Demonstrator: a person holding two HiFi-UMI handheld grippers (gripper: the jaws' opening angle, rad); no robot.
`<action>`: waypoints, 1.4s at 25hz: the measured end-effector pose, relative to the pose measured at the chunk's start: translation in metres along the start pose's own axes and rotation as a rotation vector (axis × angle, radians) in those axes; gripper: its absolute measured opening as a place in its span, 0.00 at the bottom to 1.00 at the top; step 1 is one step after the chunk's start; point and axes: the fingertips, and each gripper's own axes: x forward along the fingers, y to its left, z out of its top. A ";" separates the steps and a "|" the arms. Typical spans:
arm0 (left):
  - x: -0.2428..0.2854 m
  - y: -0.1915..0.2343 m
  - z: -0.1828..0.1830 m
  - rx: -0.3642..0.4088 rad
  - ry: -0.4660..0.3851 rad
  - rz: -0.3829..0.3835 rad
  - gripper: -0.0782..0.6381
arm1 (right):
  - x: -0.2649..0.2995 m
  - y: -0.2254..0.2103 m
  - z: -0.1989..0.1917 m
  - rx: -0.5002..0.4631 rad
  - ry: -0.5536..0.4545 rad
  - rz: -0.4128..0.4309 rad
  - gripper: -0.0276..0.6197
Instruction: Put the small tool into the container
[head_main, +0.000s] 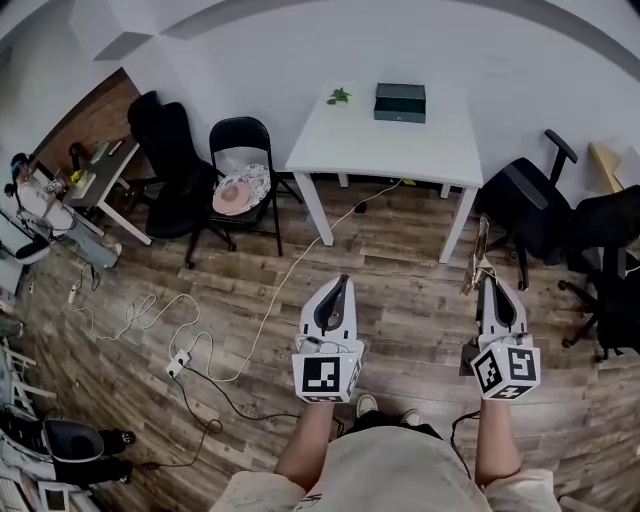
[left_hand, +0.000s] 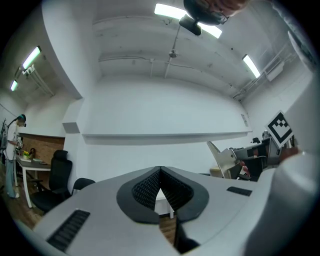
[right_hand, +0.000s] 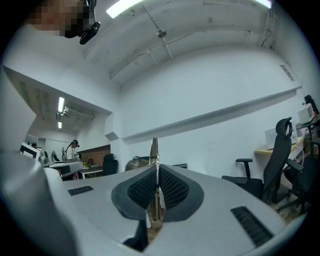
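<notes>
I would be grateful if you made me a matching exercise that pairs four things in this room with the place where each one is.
Things:
1. small tool
2. dark green box
3. pink round item
4. power strip

Places:
A. on the wood floor
B. on the white table
C. clamped in the right gripper
D. on the seat of a black chair

Pairs: 1-C, 2-B, 3-D, 4-A
</notes>
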 end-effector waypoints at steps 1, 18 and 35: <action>-0.002 0.003 0.000 0.000 -0.002 0.000 0.12 | 0.001 0.004 -0.001 -0.009 0.003 0.001 0.07; -0.018 0.080 -0.022 -0.015 0.026 0.008 0.12 | 0.037 0.079 -0.023 -0.172 0.033 -0.034 0.07; -0.019 0.122 -0.047 -0.063 0.068 -0.017 0.12 | 0.060 0.123 -0.033 -0.191 0.057 -0.013 0.07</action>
